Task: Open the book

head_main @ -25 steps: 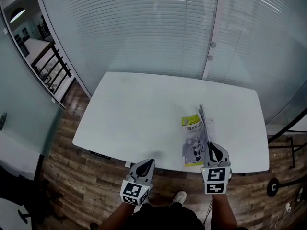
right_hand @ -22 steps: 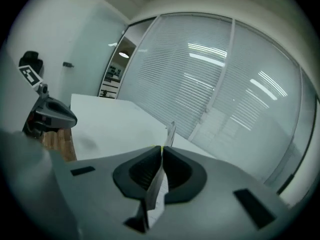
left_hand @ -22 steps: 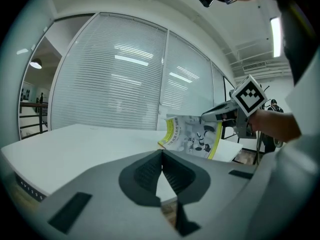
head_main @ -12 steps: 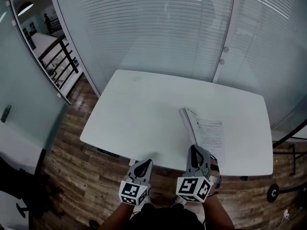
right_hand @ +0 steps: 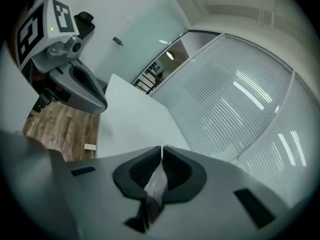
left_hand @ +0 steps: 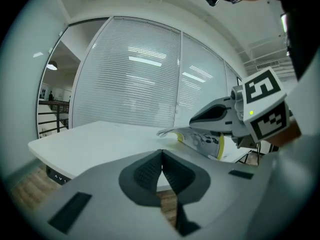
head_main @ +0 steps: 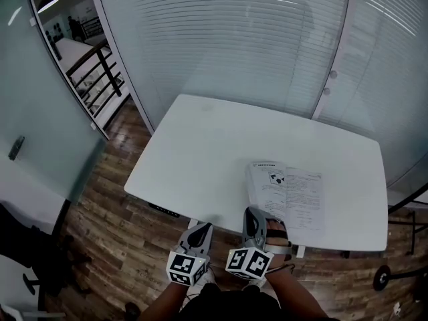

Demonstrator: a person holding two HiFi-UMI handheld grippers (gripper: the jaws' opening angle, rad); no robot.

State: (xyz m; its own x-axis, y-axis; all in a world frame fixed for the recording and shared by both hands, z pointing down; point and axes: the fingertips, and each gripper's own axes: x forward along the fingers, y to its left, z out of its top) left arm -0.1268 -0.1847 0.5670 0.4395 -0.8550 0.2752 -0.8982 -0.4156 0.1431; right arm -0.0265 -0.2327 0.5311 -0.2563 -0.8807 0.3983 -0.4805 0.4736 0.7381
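Observation:
The book [head_main: 287, 194] lies spread open on the right half of the white table [head_main: 200, 146], printed pages facing up. My right gripper [head_main: 253, 212] is at the near edge of the book's left-hand leaf and is shut on it. In the right gripper view a thin sheet [right_hand: 155, 183] runs between the closed pads [right_hand: 174, 170]. The left gripper view shows that leaf lifted, with the yellow cover [left_hand: 220, 148] under it. My left gripper [head_main: 204, 227] hovers off the table's near edge, left of the right one, shut with nothing in it [left_hand: 161, 155].
Glass walls with blinds [head_main: 254, 39] stand behind the table. Wooden floor [head_main: 114, 212] lies below the near edge, and a black railing [head_main: 100, 65] runs at the far left. The left half of the table carries nothing.
My right gripper has swung left and rolled over, carrying the leaf with it. The book has gone from cover standing up to lying open. The left gripper has shifted a little.

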